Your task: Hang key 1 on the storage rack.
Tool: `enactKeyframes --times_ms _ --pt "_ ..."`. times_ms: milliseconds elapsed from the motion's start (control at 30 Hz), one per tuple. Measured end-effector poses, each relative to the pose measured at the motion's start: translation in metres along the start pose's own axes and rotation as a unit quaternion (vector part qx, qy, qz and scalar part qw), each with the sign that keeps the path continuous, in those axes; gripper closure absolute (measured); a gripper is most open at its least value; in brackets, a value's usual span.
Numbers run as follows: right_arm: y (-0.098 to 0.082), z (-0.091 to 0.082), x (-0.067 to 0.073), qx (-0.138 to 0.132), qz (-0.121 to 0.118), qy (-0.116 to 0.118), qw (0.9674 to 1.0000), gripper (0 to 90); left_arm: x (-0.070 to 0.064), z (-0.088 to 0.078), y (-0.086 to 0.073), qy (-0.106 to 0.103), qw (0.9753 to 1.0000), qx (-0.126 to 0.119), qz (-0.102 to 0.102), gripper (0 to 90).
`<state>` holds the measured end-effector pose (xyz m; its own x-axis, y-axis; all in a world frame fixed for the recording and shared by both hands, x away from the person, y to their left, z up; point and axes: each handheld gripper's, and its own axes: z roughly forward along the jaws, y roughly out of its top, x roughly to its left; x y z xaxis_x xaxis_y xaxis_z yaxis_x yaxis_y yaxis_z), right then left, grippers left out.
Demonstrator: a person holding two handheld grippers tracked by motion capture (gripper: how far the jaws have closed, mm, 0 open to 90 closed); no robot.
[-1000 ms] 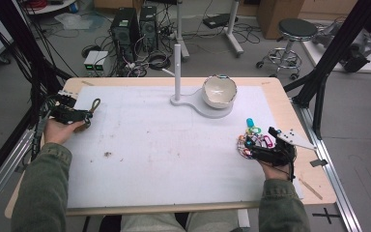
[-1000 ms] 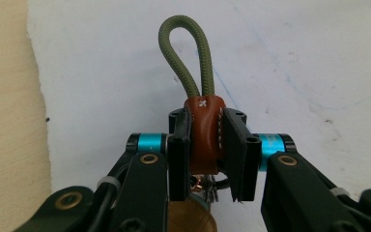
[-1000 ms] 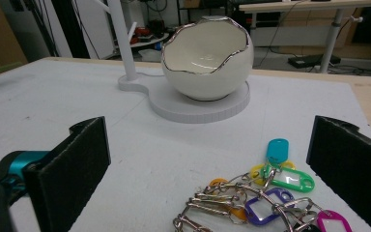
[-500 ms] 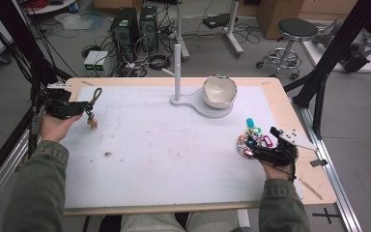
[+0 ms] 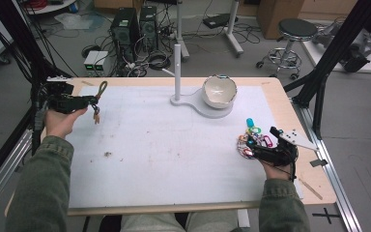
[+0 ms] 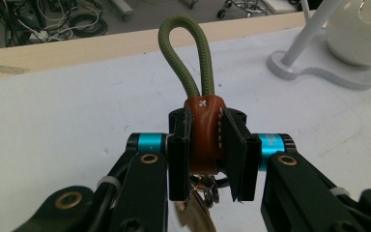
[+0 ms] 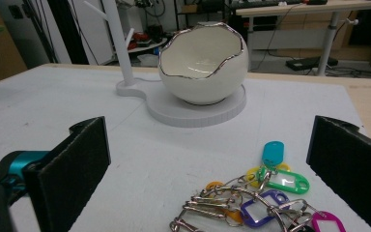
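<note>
Your left gripper (image 6: 206, 145) was closed on a keychain strap (image 6: 203, 133), its pads pinching the brown leather sleeve while the olive cord loop stood up beyond the jaws. From above, you held it lifted over the table's (image 5: 174, 159) far left corner, metal bits dangling beneath. Your right gripper (image 7: 212, 169) rested near the table's right edge with its jaws spread wide and holding nothing; a bunch of coloured key tags (image 7: 265, 193) lay on the white surface between them. Farther off, an eggshell-shaped bowl (image 7: 204, 65) sat on a white stand (image 7: 193, 113).
</note>
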<state>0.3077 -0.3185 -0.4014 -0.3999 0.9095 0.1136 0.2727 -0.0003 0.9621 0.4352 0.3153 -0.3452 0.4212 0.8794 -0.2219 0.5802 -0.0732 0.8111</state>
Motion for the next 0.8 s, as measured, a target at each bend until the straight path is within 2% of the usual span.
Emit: enactKeyframes --times_ms 167,333,633,800 --pt "0.000 0.000 -0.001 -0.001 0.000 0.000 1.0000 0.8 -0.010 0.007 0.008 -0.016 0.9998 -0.009 -0.001 73.2" --pt "0.000 0.000 -0.002 -0.001 0.002 0.002 1.0000 0.8 -0.020 0.009 0.017 -0.018 0.9997 -0.011 0.010 73.1" --pt "-0.001 0.000 -0.002 0.000 0.001 0.002 1.0000 0.7 -0.030 0.007 0.034 -0.025 0.9993 -0.027 0.005 73.2" --pt "-0.001 0.001 -0.001 0.002 0.000 0.003 1.0000 0.8 -0.041 0.009 0.047 -0.031 0.9989 -0.032 0.015 73.1"
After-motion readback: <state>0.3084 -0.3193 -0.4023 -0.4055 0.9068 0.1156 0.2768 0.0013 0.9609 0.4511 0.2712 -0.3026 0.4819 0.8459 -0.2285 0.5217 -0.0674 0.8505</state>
